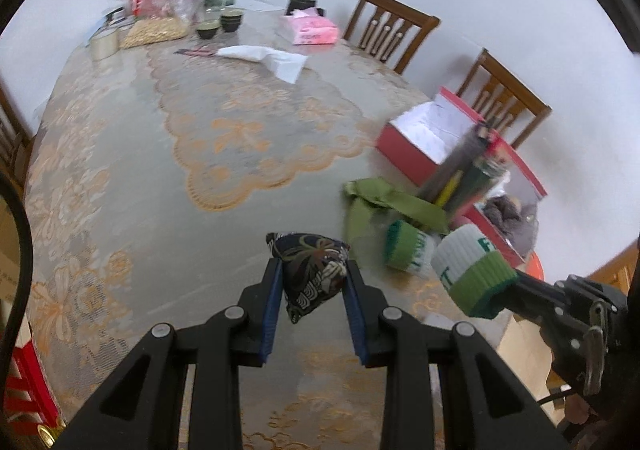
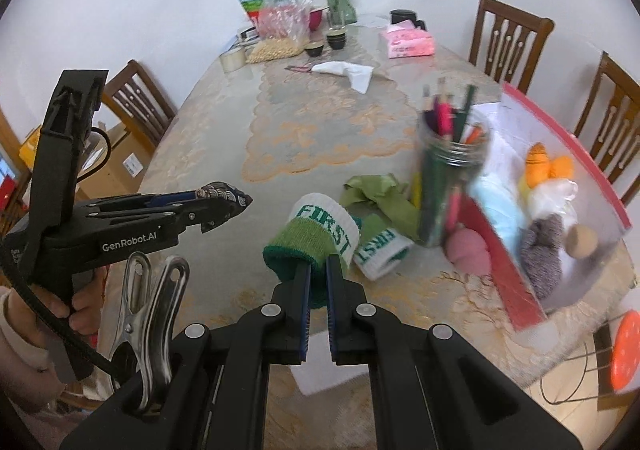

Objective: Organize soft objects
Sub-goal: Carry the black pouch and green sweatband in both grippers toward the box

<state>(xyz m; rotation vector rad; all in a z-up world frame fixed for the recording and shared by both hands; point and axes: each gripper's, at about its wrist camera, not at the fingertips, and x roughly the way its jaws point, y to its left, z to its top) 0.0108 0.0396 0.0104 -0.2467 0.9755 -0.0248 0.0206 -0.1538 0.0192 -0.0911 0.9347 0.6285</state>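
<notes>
the left gripper [image 1: 312,278] is clamping its blue pads on a dark patterned beanbag [image 1: 310,270], which is hanging above the lace-covered worktop [image 1: 160,154]. seen from the right wrist, the same left gripper [image 2: 224,202] is reaching in from the left with the beanbag [image 2: 224,197] sticking out past its tips, and a hand [image 2: 60,314] is gripping its handle.

the right gripper [image 2: 318,266] is pinching the green cuff of a white and green sock [image 2: 320,234] printed "first", its jaws almost together on the fabric, and the sock is lifted clear of the worktop [image 2: 224,138]. in the left wrist view that sock [image 1: 472,270] is showing at the right, on the end of the right gripper [image 1: 512,282].

just beyond it, a matching second sock [image 2: 380,250] is lying on the worktop, touching a crumpled green cloth [image 2: 376,196]. beside the cloth a clear jar of pencils [image 2: 448,174] is standing, blurred. to the right, a red box [image 2: 516,274] is holding soft toys: a grey one [image 2: 544,250], an orange one [image 2: 538,164] and a pale blue piece [image 2: 500,218]. a pink ball [image 2: 468,250] is sitting against the box's near side.

farther back a white tissue [image 2: 348,72] is lying near the middle, and at the far end a pink pack [image 2: 408,40], two dark cups [image 2: 326,42], a roll of tape [image 2: 232,59], a plastic bag [image 2: 280,18] and a green vase [image 2: 340,8] are crowding together. wooden chairs [image 2: 508,34] are standing around the worktop.
</notes>
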